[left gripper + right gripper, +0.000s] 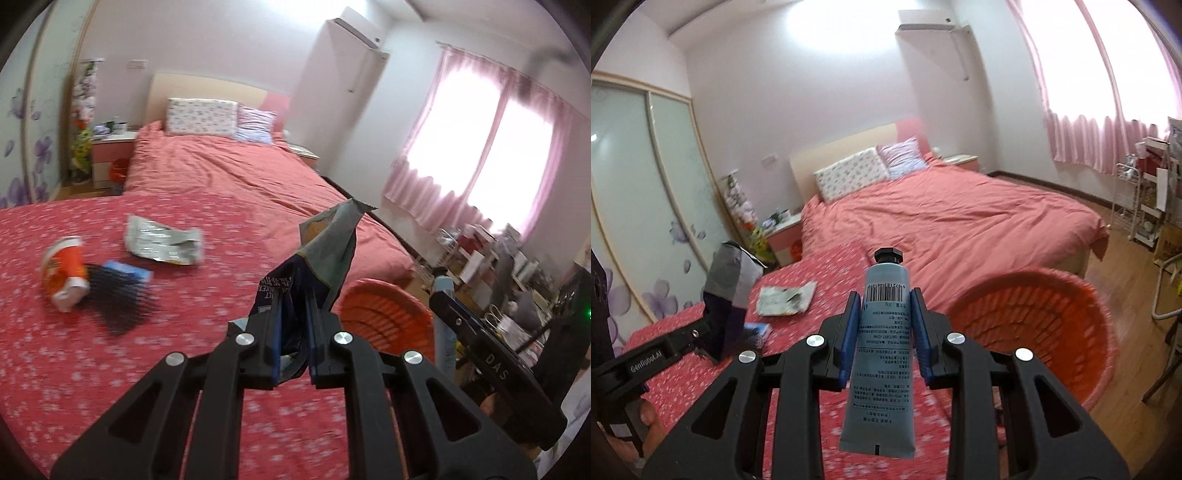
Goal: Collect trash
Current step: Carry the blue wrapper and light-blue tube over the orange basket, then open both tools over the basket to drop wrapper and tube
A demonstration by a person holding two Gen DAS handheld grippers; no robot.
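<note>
Left hand-held gripper (pixel 293 345) is clamped on a dark snack wrapper (pixel 317 266), centre of left wrist view; right hand-held gripper (pixel 886 332) pinches a blue-grey cream tube (pixel 882 343), cap up, mid-frame. Orange basket (pixel 1034 325) sits lower right, beside the red floral table (pixel 110 369). Step: carrying both pcs to the basket. Next: get over the rim, then release. Still on the table, left of frame: silver wrapper (pixel 162 245), orange cup (pixel 64 273), dark mesh item w/ blue pack (pixel 118 295).

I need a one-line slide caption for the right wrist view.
Right tool grips a blue tube beside the orange basket.
</note>
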